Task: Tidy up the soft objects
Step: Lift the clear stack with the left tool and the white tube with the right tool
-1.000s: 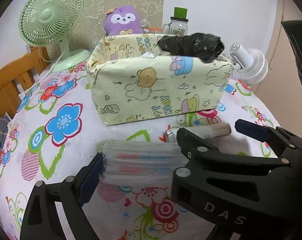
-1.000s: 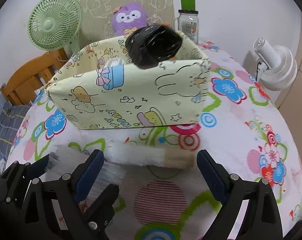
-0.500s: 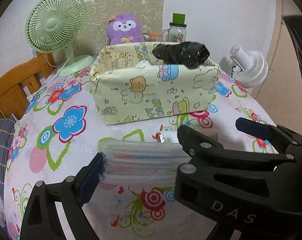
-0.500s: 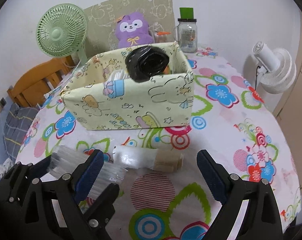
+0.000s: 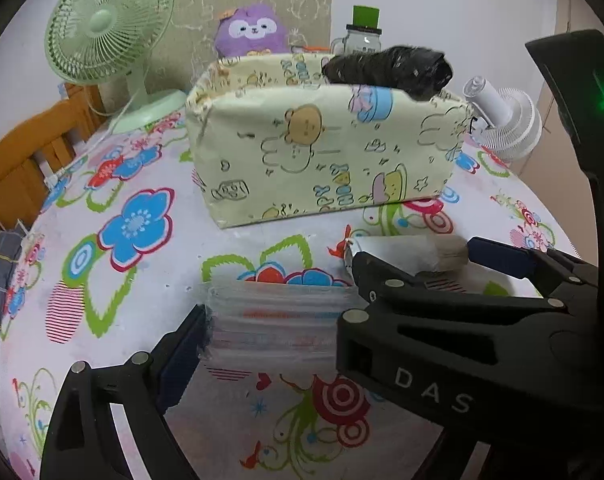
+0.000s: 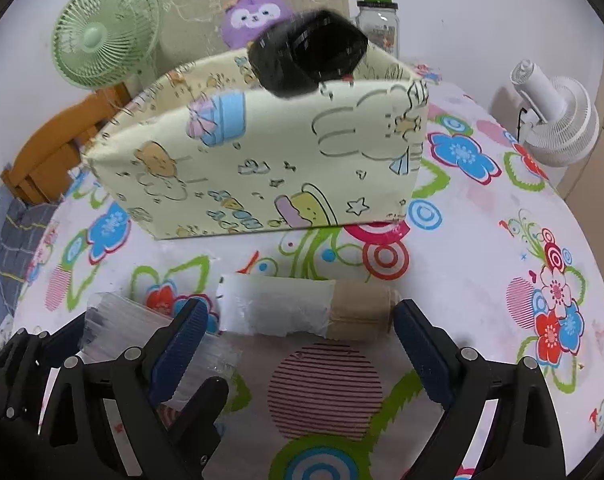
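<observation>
My left gripper [image 5: 278, 328] holds a clear stack of plastic-wrapped packs [image 5: 278, 320] just above the floral tablecloth [image 5: 114, 280]. At its 1 o'clock lies a plastic-sleeved beige roll [image 6: 306, 312] — my right gripper [image 6: 298, 344] stands wide around it, blue pads [image 6: 178, 344] clear of both ends. At 12 o'clock sits the cartoon-print fabric bin [image 6: 270, 160], a black bundle [image 6: 308, 54] poking over its rim.
</observation>
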### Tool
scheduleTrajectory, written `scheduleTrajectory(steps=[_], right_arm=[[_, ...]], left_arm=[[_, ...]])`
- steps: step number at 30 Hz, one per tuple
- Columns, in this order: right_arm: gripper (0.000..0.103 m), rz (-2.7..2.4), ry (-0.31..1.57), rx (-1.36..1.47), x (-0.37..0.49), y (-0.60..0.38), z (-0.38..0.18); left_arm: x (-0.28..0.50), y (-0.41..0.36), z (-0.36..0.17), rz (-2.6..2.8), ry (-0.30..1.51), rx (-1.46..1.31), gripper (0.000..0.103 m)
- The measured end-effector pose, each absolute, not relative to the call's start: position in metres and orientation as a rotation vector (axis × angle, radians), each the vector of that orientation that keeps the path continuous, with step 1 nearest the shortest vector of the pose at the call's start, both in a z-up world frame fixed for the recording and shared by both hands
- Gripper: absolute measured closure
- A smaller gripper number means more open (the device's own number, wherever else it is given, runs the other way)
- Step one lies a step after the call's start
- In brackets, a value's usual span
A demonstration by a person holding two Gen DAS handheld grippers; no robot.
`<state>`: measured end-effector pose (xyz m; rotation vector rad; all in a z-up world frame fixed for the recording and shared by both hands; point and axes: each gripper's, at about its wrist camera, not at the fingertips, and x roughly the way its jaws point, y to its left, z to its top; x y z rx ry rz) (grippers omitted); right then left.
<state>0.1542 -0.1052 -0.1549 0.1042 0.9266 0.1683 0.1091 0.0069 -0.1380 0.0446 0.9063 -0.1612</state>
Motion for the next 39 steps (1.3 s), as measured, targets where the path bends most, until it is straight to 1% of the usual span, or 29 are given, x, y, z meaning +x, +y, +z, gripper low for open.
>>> scheduleTrajectory(steps=[5,7,10,14,15,21,25,39], right_arm=[[0.007,0.153,0.950,0.095,0.161,-0.103,-0.164],[0.003,0.147,0.949,0.093,0.163,-0.101,-0.165],[0.000,0.145,0.948,0.081,0.165,-0.098,-0.167],[0.000,0.144,0.936,0.068,0.167,-0.096,-0.169],[0.001,0.144,0.935,0.069,0.168,-0.096,-0.169],[0.017,0.127,0.920,0.066,0.165,-0.099,-0.166],[0.019,0.130,0.920,0.073,0.164,-0.102,-0.162],[0.019,0.134,0.863,0.084,0.148,-0.110,-0.138]], left_arm=[[0.116,0.007,-0.146,-0.173,0.923,0.043,0.008],[0.117,0.007,-0.148,-0.172,0.928,0.042,0.008],[0.119,0.009,-0.151,-0.175,0.934,0.034,0.008],[0.119,0.009,-0.151,-0.175,0.929,0.035,0.008],[0.119,0.008,-0.151,-0.175,0.929,0.036,0.008],[0.120,0.008,-0.149,-0.174,0.927,0.035,0.008],[0.119,0.007,-0.146,-0.175,0.918,0.038,0.009],[0.111,0.004,-0.121,-0.165,0.867,0.022,0.008]])
